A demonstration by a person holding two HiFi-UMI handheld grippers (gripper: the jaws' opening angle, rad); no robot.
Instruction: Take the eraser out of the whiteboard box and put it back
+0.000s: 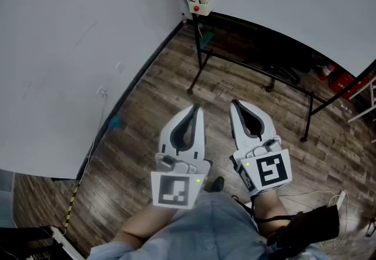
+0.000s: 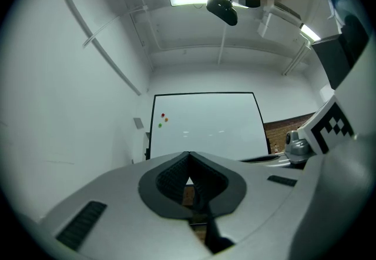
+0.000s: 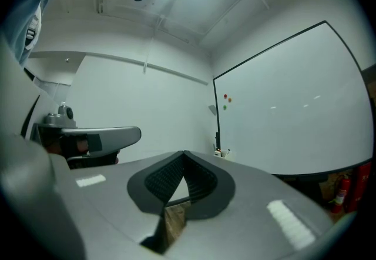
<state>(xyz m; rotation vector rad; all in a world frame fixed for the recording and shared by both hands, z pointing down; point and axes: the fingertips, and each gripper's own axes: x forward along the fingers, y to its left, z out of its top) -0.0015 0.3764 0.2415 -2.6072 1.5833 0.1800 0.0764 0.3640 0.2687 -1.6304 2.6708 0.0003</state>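
Your left gripper (image 1: 197,108) and right gripper (image 1: 235,103) both have their jaws pressed together at the tips, pinching nothing and touching nothing. Each jaw is smooth grey plastic, curved, lined with a black ribbed pad. The two grippers hang side by side above the wood-plank floor (image 1: 158,100). The small cream whiteboard box (image 1: 201,1) sits at the whiteboard's (image 1: 294,0) lower corner, well apart from both jaws and ahead of them. The eraser cannot be made out inside it.

No text, label, brand, number or sign is readable in any view.
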